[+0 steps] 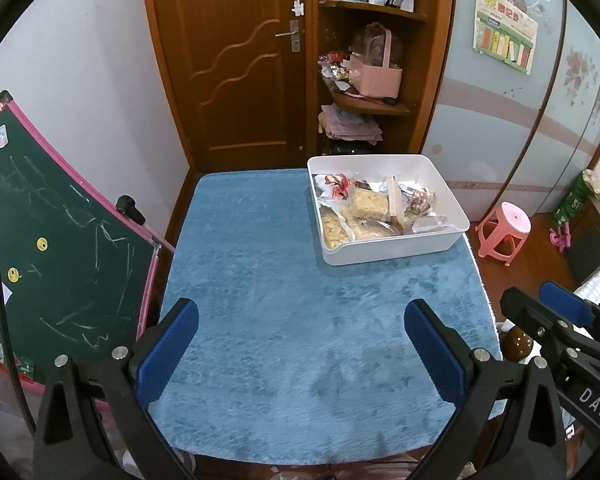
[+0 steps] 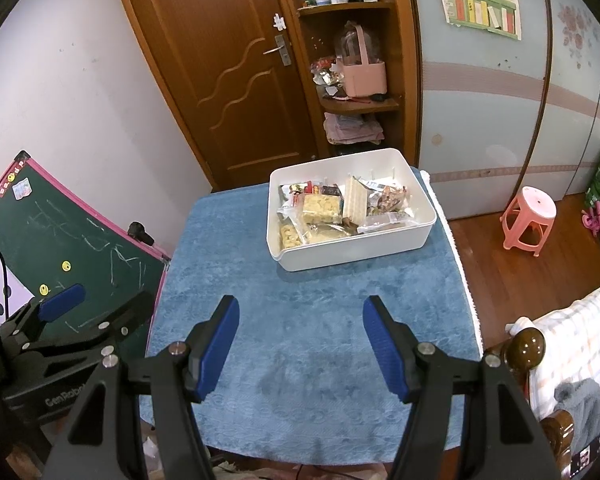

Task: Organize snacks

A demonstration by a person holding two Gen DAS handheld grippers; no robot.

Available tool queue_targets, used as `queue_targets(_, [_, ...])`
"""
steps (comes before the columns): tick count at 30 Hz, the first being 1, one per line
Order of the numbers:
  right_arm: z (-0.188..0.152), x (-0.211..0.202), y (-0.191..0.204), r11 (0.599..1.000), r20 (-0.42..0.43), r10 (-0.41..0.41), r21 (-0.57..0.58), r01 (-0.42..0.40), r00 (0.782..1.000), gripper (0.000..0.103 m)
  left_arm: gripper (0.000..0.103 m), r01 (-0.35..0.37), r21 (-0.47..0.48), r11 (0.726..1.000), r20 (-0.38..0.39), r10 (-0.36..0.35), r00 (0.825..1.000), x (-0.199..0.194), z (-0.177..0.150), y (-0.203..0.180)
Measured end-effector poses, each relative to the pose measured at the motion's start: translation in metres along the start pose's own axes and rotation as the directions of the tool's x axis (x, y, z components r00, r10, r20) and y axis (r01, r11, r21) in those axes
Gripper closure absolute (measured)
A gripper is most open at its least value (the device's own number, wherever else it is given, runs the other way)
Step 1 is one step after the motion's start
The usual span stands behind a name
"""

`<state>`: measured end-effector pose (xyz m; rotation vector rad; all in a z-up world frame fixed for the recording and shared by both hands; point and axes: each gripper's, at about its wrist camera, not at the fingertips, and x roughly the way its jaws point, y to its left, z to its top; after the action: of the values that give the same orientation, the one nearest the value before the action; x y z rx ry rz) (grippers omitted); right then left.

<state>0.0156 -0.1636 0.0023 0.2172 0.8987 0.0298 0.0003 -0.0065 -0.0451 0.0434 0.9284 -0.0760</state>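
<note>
A white plastic bin [image 1: 396, 247] stands at the far right of the blue cloth-covered table [image 1: 284, 280]. It holds several wrapped snack packs [image 1: 370, 204], some with yellow puffed pieces. The bin also shows in the right wrist view [image 2: 356, 246], with the snacks [image 2: 324, 210] inside it. My left gripper [image 1: 300, 320] is open and empty, low over the near part of the table. My right gripper [image 2: 300, 316] is open and empty, also over the near table, short of the bin. The right gripper shows at the right edge of the left wrist view [image 1: 560, 320].
A green chalkboard with a pink frame [image 1: 52, 240] leans at the table's left. A wooden door [image 1: 236, 60] and corner shelves with a pink basket [image 1: 376, 76] stand behind. A pink stool [image 1: 504, 232] is on the floor at right. A bed post [image 2: 528, 348] is near right.
</note>
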Motion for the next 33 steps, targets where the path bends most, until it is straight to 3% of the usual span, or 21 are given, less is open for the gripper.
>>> queue_targets(33, [-0.001, 0.013, -0.002, 1.0, -0.031, -0.004, 0.013, 0.004, 1.0, 0.038, 0.001, -0.003, 0.015, 1.0, -0.005, 0.003, 1.0, 0.005, -0.005, 0.003])
